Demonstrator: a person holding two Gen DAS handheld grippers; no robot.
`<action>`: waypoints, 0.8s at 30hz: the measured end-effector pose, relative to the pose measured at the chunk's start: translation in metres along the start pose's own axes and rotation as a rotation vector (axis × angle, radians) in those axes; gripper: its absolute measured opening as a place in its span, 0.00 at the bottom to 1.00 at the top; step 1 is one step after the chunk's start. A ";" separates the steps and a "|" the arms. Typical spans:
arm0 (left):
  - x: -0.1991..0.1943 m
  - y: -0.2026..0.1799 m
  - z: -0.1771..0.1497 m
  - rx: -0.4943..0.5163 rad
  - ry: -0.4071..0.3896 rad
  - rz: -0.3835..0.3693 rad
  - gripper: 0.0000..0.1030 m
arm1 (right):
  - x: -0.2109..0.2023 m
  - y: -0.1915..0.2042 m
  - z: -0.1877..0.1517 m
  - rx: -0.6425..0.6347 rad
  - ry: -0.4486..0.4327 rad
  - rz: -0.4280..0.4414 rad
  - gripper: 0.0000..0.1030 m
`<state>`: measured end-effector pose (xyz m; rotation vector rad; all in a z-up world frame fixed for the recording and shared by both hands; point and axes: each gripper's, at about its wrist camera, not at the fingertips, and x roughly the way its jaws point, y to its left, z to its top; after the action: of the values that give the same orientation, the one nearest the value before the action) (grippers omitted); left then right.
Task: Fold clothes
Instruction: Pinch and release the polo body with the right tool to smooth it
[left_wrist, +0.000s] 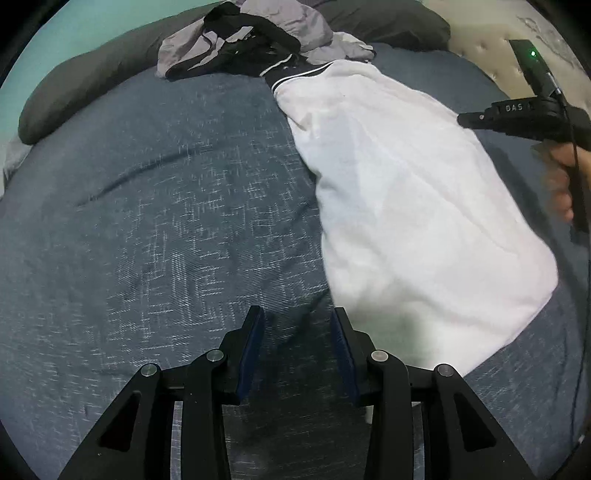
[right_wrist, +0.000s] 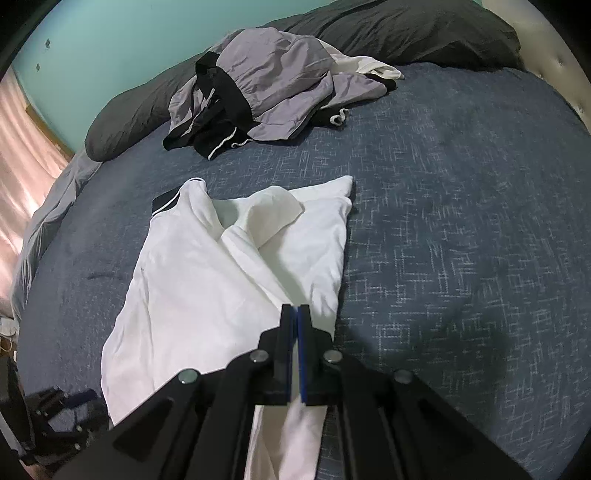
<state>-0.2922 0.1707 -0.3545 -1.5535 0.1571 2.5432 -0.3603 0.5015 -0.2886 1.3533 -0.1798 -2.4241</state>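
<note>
Left wrist view: left gripper hangs over the blue-grey woven bedspread, jaws wide apart, blue pads bare, nothing between them. The white garment with black-and-white trimmed band lies in a long diagonal strip just right of the fingers, its near edge beside the right-hand finger; can't tell if they touch. Crumpled pile of grey and black clothes sits at the far end of the bed, against the dark grey pillows. At the right edge, the other tool's black body with a bare hand on its handle, above the garment. Right wrist view: right gripper has its jaws pressed together, a fold of the white garment pinched between the pads and running down under the tool. The garment spreads left and ahead on the bedspread, collar end rumpled, black band at far left. Clothes pile well apart beyond it, by the pillows. Left gripper visible bottom-left.
</note>
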 end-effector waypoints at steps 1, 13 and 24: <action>0.004 0.001 0.000 -0.006 0.013 0.000 0.39 | 0.000 -0.002 0.000 0.005 0.000 -0.001 0.02; 0.020 -0.012 -0.001 0.020 0.043 0.014 0.39 | 0.004 -0.012 -0.003 0.047 0.013 0.043 0.02; 0.023 -0.013 -0.002 0.001 0.056 -0.010 0.39 | 0.001 0.007 0.033 0.008 -0.008 0.044 0.12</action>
<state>-0.2982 0.1851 -0.3762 -1.6216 0.1566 2.4927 -0.3865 0.4931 -0.2701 1.3296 -0.2197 -2.3949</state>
